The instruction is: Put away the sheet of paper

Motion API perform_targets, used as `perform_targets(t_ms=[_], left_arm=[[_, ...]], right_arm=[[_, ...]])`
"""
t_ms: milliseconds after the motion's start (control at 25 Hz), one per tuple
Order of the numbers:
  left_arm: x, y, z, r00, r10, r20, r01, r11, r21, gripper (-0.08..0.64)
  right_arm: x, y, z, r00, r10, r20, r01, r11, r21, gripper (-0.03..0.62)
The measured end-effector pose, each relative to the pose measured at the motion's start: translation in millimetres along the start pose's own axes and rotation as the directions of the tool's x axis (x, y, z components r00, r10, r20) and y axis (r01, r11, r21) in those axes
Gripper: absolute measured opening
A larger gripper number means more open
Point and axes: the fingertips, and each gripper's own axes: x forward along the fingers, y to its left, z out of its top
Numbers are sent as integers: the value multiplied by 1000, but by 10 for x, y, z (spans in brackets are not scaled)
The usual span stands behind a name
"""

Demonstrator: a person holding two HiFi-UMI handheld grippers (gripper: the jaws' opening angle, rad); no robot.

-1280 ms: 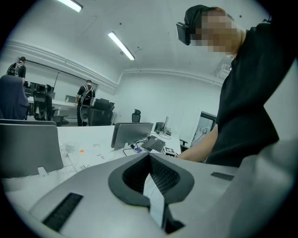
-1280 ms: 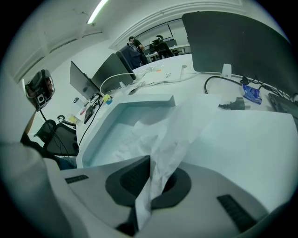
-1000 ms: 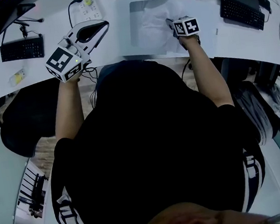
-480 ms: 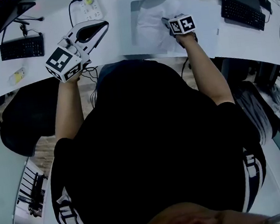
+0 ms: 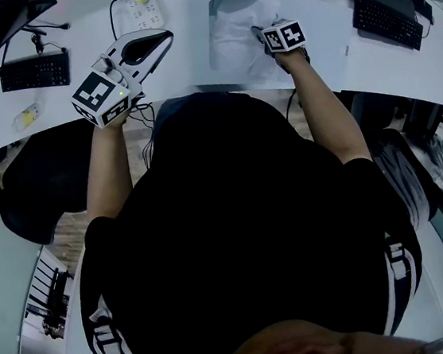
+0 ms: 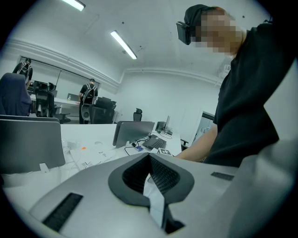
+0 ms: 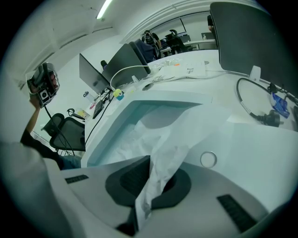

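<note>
A crumpled white sheet of paper (image 7: 163, 148) hangs from my right gripper (image 7: 150, 160), whose jaws are shut on it. Its free end trails into an open white tray (image 7: 116, 125) on the desk. From the head view, the right gripper (image 5: 261, 31) sits over the tray (image 5: 210, 53), with the sheet (image 5: 238, 38) under it. My left gripper (image 5: 161, 40) is held level off to the left, above the desk's front edge. In its own view the left gripper (image 6: 149, 157) is shut, and a narrow white strip (image 6: 156, 200) that looks like paper is pinched between its pads.
Keyboards (image 5: 33, 75) (image 5: 382, 20) lie on the desk at the far left and right. A power strip (image 5: 141, 10) with cables lies behind the left gripper. A monitor back (image 7: 251, 42) and a cable (image 7: 256, 111) stand beside the tray. A black chair (image 5: 38, 187) is below the desk.
My right gripper has shifted a little to the left and further over the tray, carrying the sheet with it. The left gripper has stayed where it was.
</note>
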Motion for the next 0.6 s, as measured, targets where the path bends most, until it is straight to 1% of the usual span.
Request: perform_targets(t_ms=[360,600], left_arm=[[-14,31,-20,1000,11,-2,-11,1000,-9,21],[-32,43,-30,1000,16,-5,-16,1000,-13,20]], right_arm=[[113,119,65,999,40,-17,-40,999,-24,15],[186,189,126,996,90,-7,-90,996,6,15]])
